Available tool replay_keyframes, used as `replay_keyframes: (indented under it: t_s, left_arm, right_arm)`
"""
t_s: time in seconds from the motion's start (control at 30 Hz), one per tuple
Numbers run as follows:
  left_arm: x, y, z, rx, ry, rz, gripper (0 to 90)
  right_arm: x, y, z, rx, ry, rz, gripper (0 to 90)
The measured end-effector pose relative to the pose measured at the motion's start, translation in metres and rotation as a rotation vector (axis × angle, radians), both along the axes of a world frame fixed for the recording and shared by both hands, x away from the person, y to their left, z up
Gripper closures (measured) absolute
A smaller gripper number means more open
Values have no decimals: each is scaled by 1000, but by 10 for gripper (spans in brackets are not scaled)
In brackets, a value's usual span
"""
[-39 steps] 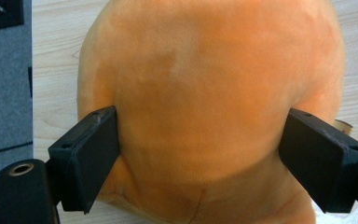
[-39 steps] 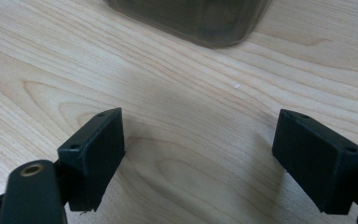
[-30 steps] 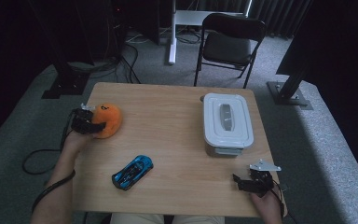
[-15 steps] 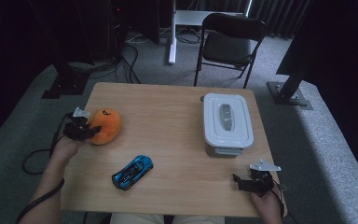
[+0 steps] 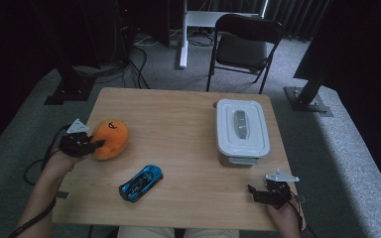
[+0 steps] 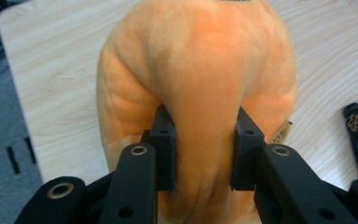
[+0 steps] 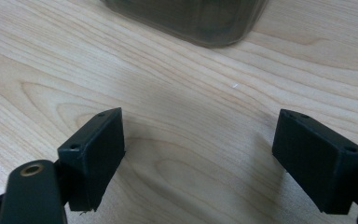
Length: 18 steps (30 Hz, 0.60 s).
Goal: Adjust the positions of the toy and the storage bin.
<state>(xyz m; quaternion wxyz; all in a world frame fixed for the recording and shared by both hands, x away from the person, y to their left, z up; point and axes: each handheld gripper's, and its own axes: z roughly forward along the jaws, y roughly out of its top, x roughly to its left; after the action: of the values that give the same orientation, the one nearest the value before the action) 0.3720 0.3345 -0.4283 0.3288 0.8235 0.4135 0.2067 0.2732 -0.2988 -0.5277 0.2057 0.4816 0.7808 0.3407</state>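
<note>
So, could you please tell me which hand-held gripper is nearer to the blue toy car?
The left. The left hand-held gripper, clamped on the orange plush toy, sits just up-left of the blue toy car; the right hand-held gripper rests open, farther away, at the table's near right corner.

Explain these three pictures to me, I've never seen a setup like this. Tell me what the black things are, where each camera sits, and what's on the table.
A person sits at a wooden table and holds a black two-jaw claw in each hand. One camera looks down from above; the other two ride on the claws and look along their jaws. On the table lie a blue toy car and a lidded white box. The left claw is shut on an orange plush toy; its own camera shows the soft fabric squeezed between the pads. The right claw waits near the table's front edge, jaws open over bare wood, holding nothing.
</note>
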Motion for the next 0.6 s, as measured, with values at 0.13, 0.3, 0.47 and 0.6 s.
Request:
replay_keyframes:
  t_s: [0.13, 0.3, 0.47, 0.6]
  left_arm:
    - [2, 1, 0, 61, 14, 7, 695]
    - [10, -1, -6, 40, 18, -4, 686]
    - [22, -12, -21, 29, 58, -50, 635]
    - [22, -13, -24, -26, 43, -16, 475]
  right_arm:
    - [0, 0, 0, 0, 0, 0, 163]
    - [0, 0, 0, 0, 0, -1, 163]
    - [0, 0, 0, 0, -1, -2, 163]
    - [0, 0, 0, 0, -1, -2, 163]
